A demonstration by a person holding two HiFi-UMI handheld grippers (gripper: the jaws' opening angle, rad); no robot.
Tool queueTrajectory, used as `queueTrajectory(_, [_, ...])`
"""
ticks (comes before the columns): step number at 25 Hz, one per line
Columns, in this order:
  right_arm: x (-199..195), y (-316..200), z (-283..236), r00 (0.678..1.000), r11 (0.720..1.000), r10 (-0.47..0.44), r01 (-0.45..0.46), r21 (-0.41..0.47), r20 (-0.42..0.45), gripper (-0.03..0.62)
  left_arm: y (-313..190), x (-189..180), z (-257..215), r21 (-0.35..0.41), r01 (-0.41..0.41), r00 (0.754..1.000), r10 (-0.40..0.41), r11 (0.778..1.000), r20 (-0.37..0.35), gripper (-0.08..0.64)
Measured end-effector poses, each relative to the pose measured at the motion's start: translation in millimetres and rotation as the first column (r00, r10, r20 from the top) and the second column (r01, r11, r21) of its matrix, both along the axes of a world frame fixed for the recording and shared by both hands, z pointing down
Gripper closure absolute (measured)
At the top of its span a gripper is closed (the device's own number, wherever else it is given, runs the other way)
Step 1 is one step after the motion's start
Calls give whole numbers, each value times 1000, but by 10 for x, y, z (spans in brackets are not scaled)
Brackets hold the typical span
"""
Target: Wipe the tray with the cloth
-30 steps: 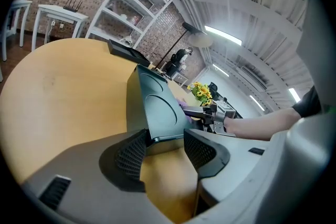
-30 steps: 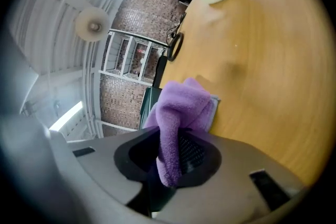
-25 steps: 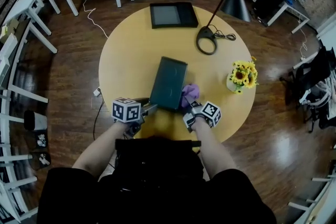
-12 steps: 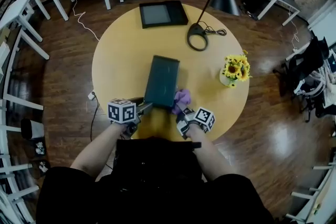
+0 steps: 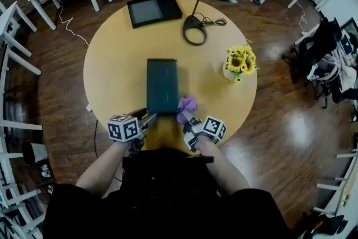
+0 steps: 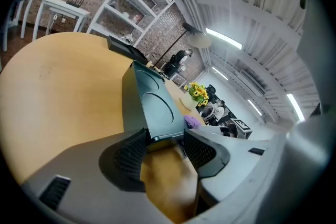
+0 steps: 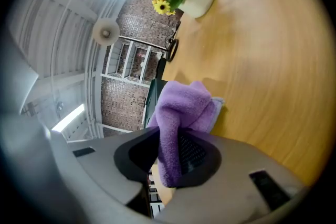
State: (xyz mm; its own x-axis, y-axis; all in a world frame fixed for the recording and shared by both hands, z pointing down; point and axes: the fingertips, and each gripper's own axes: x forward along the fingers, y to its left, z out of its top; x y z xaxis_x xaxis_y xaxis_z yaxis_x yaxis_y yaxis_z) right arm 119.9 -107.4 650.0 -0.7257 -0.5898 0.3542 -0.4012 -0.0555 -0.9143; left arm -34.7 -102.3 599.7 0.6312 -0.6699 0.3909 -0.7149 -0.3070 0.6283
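Observation:
A dark green tray point(image 5: 162, 85) lies lengthwise on the round wooden table point(image 5: 112, 64). My left gripper point(image 5: 150, 118) is at the tray's near left corner. In the left gripper view the tray point(image 6: 157, 107) has its near rim between the pads of that gripper point(image 6: 165, 141), which is shut on it. My right gripper point(image 5: 185, 116) is shut on a purple cloth point(image 5: 187, 103) just off the tray's near right corner. In the right gripper view the cloth point(image 7: 181, 107) bunches out of the jaws of that gripper point(image 7: 170, 152) over bare table, hiding most of the tray behind it.
A pot of sunflowers point(image 5: 239, 61) stands to the right of the tray. A floor-style lamp's round base point(image 5: 194, 29) and a black flat panel point(image 5: 154, 9) sit at the table's far side. White shelves and tables ring the room.
The head view has swung, so everything sits further left. My right gripper has shifted a little with the cloth beside the tray's near right corner. The left gripper keeps its hold.

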Motion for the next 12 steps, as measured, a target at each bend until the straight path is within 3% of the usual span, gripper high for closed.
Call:
queueTrajectory(6, [323, -134, -7, 996, 997, 77, -76, 20, -50, 515, 131, 352, 20, -53, -8, 999, 5, 999, -50, 354])
queueTrajectory(12, [521, -262, -105, 990, 991, 124, -120, 61, -63, 514, 88, 526, 13, -109, -169, 981, 157, 980, -111, 311])
